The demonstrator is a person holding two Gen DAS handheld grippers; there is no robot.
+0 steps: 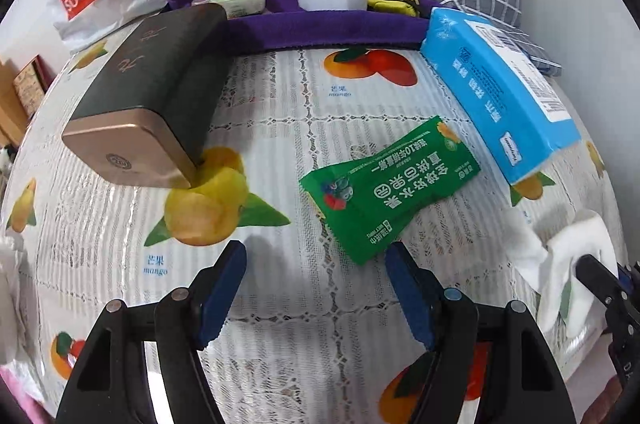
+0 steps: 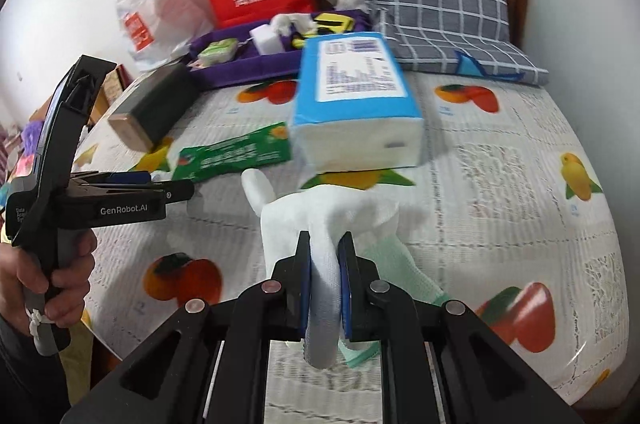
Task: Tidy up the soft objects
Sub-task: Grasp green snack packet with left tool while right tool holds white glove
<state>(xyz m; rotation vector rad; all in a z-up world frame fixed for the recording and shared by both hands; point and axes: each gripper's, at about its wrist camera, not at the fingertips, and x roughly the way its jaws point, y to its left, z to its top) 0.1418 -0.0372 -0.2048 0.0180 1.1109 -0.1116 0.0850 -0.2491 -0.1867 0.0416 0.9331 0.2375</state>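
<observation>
The right claw [image 2: 325, 244] is squeezed tight on a white glove [image 2: 296, 216], which hangs just above the fruit tablecloth [image 2: 500, 191]. The left claw [image 1: 316, 260] is wide open with nothing in it, right next to a green packet [image 1: 390, 185]. Behind are a blue tissue pack [image 2: 352, 95], a dark box [image 1: 148, 83] and a purple tray [image 1: 320, 27].

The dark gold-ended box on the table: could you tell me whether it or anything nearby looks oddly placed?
Yes: the dark box is tilted, its far end propped on the purple tray's rim. The blue tissue pack also looks tilted.
</observation>
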